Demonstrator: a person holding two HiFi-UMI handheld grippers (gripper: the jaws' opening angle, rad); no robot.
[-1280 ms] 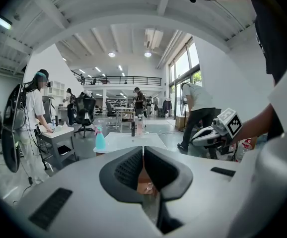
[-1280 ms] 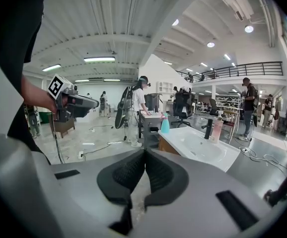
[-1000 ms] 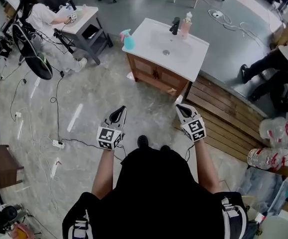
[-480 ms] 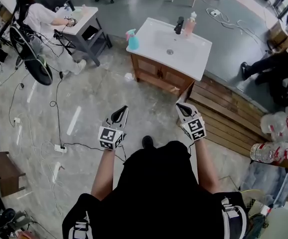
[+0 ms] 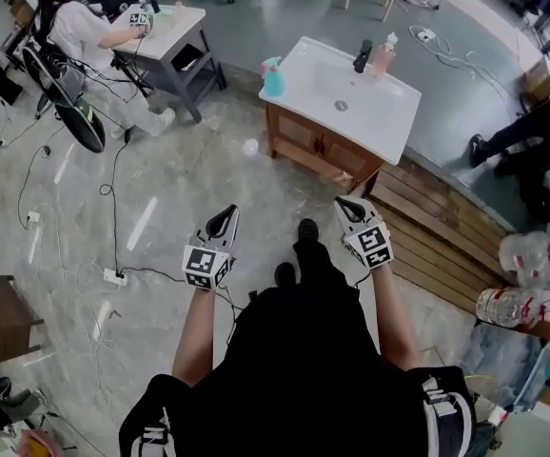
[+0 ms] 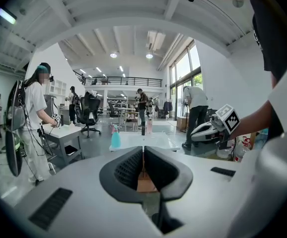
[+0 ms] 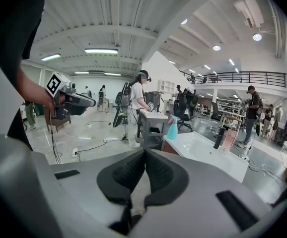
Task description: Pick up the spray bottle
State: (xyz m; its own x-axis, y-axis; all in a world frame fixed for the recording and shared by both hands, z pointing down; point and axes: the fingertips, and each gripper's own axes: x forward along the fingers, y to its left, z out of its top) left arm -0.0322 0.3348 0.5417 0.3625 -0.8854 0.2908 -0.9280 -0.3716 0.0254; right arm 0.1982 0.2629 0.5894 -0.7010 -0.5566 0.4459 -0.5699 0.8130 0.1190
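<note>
A teal spray bottle (image 5: 273,78) with a pink trigger head stands on the left corner of a white sink vanity (image 5: 299,74), far ahead of me. It also shows in the left gripper view as the spray bottle (image 6: 115,138) and in the right gripper view as the spray bottle (image 7: 172,128). My left gripper (image 5: 228,215) is shut and empty over the floor, well short of the vanity. The right gripper (image 5: 347,204) is shut too, with nothing between its pads, beside a wooden platform.
On the vanity stand a black tap (image 5: 362,55) and a pink soap bottle (image 5: 383,55). A person sits at a grey desk (image 5: 175,29) at the far left. Cables and a power strip (image 5: 113,275) lie on the floor. Wooden decking (image 5: 446,241) runs to the right.
I have walked forward, so the vanity and the spray bottle sit nearer and further right in the head view. Both grippers stay shut and held out in front of me.
</note>
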